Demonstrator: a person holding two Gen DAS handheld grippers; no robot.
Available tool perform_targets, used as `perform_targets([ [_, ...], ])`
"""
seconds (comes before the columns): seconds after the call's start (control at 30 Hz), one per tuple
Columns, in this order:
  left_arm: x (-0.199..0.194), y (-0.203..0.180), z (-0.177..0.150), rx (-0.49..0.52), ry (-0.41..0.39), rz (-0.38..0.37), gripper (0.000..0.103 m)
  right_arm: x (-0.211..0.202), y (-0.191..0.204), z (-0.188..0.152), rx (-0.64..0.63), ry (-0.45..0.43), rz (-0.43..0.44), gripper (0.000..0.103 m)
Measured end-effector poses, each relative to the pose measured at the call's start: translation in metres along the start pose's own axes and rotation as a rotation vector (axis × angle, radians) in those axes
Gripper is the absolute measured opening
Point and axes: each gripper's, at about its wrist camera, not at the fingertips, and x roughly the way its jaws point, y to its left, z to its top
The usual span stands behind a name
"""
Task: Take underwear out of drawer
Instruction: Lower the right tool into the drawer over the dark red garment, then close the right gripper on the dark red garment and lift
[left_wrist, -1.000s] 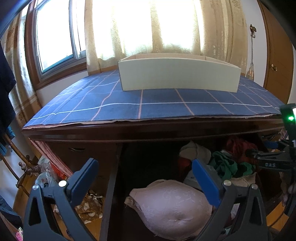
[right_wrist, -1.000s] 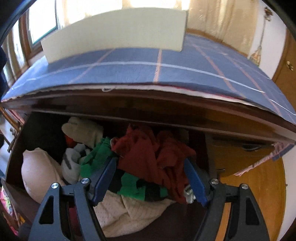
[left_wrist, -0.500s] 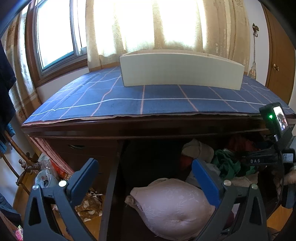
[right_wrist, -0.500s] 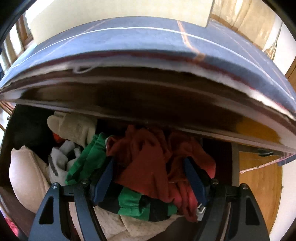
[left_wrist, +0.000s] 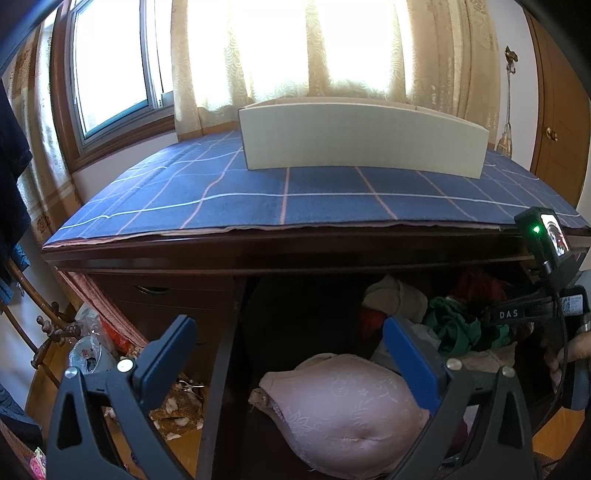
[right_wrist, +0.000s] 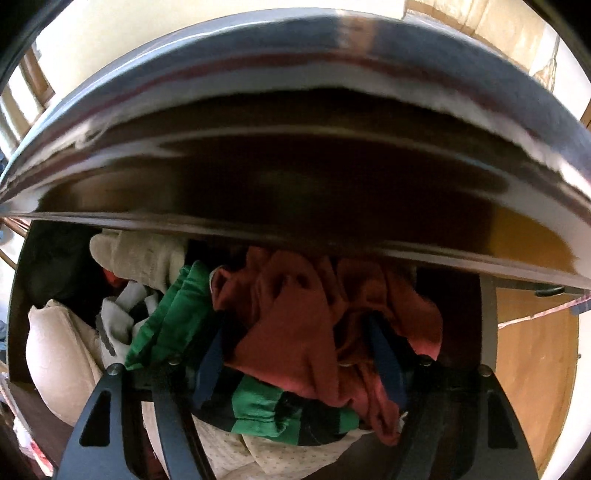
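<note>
The right gripper (right_wrist: 295, 354) reaches into the open drawer (right_wrist: 487, 325), its jaws closing a little around the red underwear (right_wrist: 295, 317) without pinching it. The left gripper (left_wrist: 288, 354) hovers wide open and empty above a pink bra (left_wrist: 343, 413).

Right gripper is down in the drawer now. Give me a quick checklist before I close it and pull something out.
1. Drawer open far enough: ok, the clothes lie exposed.
2. Right gripper around a garment: ok, the red garment sits between its fingers; the jaws have just been closing a little.
3. Pads pressing on the cloth: cannot tell, folds hide the fingertips.
4. Only one piece caught: not ok, the green striped garment lies right under the red one.
5. Clearance from the desk edge overhead: cannot tell, it looms close and blurred.
6. Left gripper out of the way: ok, open and empty above the pink bra.
</note>
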Motion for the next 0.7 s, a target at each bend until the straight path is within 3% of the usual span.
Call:
perform_targets([
  [0.17, 0.000, 0.001, 0.000, 0.000, 0.002, -0.002, 0.103, 0.002, -0.004, 0.003, -0.002, 0.008, 0.001, 0.070],
  [0.43, 0.002, 0.001, -0.002, -0.002, 0.005, -0.001, 0.103, 0.005, -0.002, -0.001, 0.000, 0.020, -0.014, 0.044],
  [0.7, 0.003, 0.001, -0.002, 0.000, 0.007, 0.008, 0.103, -0.011, -0.011, -0.008, 0.049, -0.033, 0.027, 0.034],
])
